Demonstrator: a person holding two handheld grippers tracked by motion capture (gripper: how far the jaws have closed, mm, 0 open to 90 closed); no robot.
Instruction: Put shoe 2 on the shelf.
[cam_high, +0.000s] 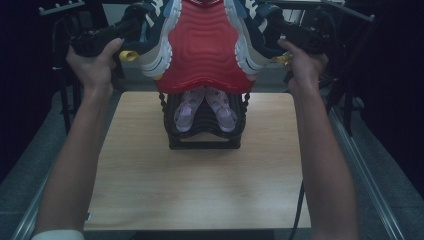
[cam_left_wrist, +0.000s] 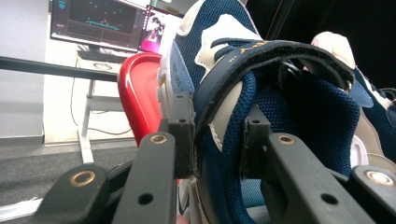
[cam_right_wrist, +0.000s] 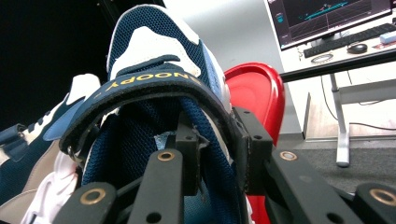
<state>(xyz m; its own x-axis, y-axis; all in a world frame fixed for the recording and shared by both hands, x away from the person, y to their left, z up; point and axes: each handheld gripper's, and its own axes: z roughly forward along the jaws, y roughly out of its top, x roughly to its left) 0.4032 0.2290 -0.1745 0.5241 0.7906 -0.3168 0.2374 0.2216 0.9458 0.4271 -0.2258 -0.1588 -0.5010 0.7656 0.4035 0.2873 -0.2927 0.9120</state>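
Two navy sneakers clamped in both grippers

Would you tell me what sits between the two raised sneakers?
In the high view, their joined red soles fill the gap between the left gripper and right gripper.

Black rack mid-table beneath raised sneakers; bare tabletop in front
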